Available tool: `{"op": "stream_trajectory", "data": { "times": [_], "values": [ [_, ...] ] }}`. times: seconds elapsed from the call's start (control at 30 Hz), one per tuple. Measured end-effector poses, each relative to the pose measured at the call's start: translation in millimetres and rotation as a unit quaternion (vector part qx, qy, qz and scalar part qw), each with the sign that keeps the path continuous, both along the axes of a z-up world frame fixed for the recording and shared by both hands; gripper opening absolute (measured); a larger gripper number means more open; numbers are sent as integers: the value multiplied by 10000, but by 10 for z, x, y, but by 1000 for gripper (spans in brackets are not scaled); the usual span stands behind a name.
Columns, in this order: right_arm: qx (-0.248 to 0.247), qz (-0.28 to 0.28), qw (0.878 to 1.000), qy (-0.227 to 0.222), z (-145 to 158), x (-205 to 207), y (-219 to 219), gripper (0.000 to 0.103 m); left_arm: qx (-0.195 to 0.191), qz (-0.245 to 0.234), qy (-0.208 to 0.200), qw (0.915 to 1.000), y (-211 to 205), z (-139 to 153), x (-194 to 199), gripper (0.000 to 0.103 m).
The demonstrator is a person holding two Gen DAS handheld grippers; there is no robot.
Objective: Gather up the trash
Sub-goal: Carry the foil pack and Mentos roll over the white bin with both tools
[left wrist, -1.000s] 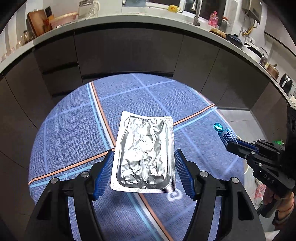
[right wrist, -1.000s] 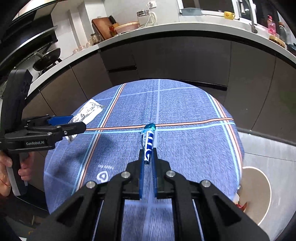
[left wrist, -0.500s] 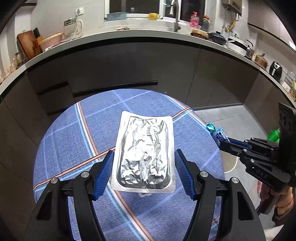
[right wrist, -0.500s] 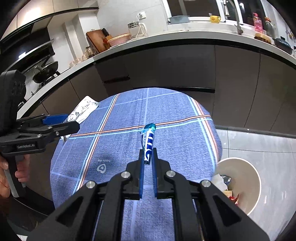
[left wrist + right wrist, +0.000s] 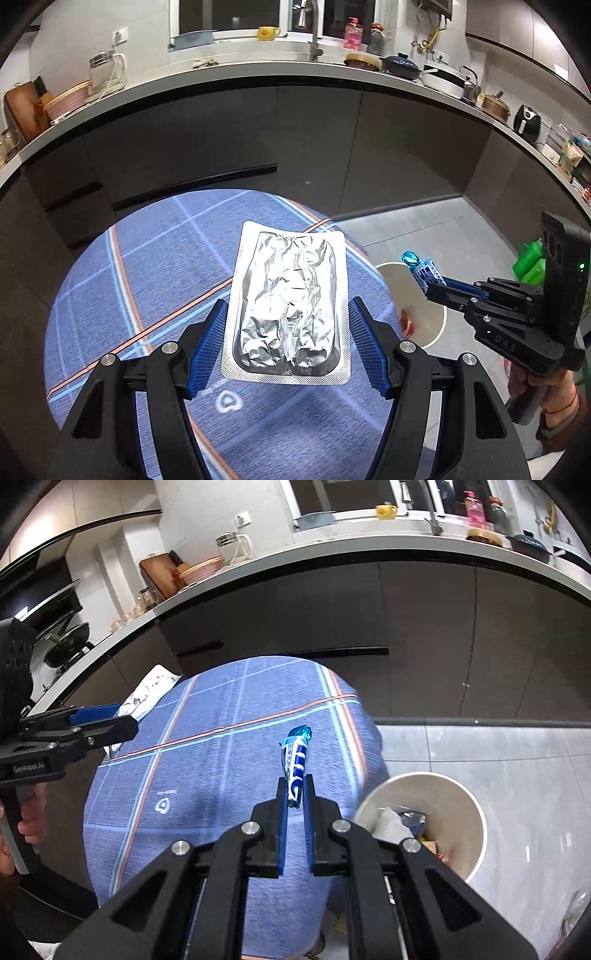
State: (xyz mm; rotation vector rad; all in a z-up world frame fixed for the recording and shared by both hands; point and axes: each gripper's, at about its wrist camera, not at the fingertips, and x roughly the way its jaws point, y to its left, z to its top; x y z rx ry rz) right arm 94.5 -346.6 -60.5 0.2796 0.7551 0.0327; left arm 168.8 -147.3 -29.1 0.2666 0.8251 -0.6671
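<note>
While my left fingers clamp the foil pouch flat between them, my right fingers pinch the blue wrapper; bin just right, below.

left claw clamped wide | right claw pinched (both tilted down)

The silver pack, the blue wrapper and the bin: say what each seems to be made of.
Silver pack: looks like crinkled metal foil, shiny, with a white embossed sealed rim, perhaps a plastic laminate.
Blue wrapper: thin glossy printed film, probably plastic, with a twisted, metallic-looking end.
Bin: smooth cream wall with a matt sheen, likely plastic; not certain.
</note>
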Motion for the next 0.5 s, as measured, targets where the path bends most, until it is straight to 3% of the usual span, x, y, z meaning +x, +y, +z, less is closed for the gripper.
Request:
{"op": "stream_trajectory", "data": {
  "times": [0.5],
  "values": [
    [72,-806,9957,451,-412,-349,-738,10,-183,-724,386,9965,-896,-199,-61,63]
  ]
}}
